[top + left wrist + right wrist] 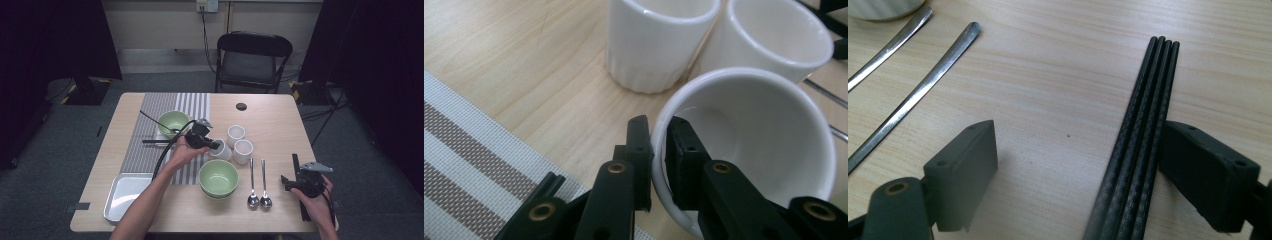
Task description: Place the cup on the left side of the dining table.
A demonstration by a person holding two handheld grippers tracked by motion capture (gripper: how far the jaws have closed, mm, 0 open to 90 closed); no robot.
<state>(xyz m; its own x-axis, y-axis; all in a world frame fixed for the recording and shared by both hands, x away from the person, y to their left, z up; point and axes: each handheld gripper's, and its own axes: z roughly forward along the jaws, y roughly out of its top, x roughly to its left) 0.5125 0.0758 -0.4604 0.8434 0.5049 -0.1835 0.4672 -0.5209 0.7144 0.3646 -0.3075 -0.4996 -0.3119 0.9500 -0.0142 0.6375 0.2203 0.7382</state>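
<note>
Left gripper view, jaws pinching cup [744, 150] rim, base cut off

The white cup [754, 150] is a plain, glossy ceramic beaker without a handle, empty inside. It is tilted, its open mouth turned toward the left tongs [659, 150], whose two black jaws pinch its rim, one inside the wall and one outside. In the high view the cup [220, 148] sits on the pale wooden surface [270, 125] just off the striped mat's edge, close beside two other white cups [659, 40] that stand upright.
</note>
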